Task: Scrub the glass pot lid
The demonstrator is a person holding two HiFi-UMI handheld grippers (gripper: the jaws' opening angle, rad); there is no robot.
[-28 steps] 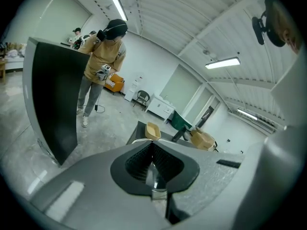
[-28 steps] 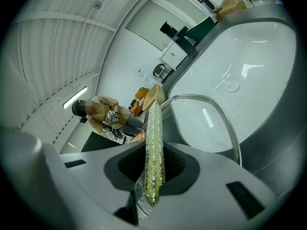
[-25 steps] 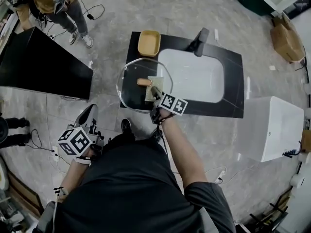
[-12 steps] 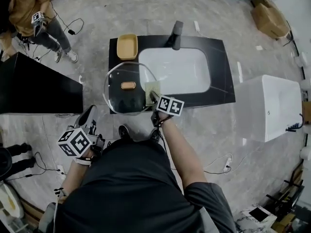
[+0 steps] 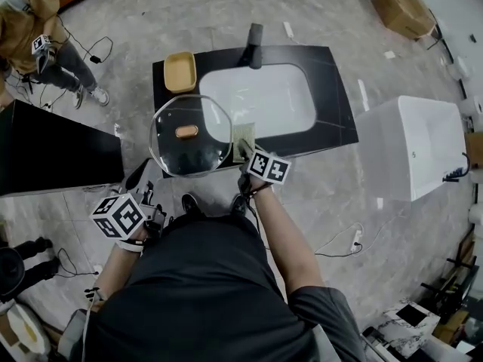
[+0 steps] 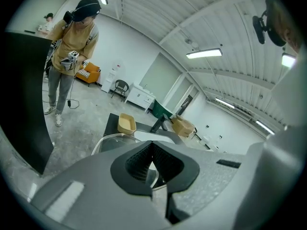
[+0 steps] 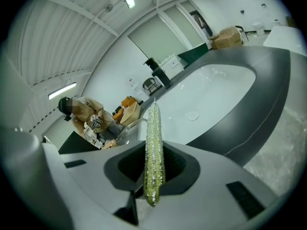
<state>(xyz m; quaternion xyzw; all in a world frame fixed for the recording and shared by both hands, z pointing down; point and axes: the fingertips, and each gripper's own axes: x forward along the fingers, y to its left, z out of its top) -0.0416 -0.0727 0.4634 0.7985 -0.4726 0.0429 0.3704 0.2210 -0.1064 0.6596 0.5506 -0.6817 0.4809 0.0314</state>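
The round glass pot lid with a wooden knob lies flat at the front left of the black counter, partly over its edge. My right gripper is shut on a yellow-green scrub pad that rests just off the lid's right rim. In the right gripper view the pad stands edge-on between the jaws, with the lid's rim behind it. My left gripper hangs low at my left side, away from the counter, shut and empty. The lid shows ahead of it.
A white sink basin with a dark faucet fills the counter's middle. A yellow tray sits at its back left corner. A black table stands to the left, a white box to the right. A person stands at far left.
My right gripper has drawn the scrub pad to the right, from beside the knob to the lid's right rim. The head camera has shifted. The left gripper has stayed low.
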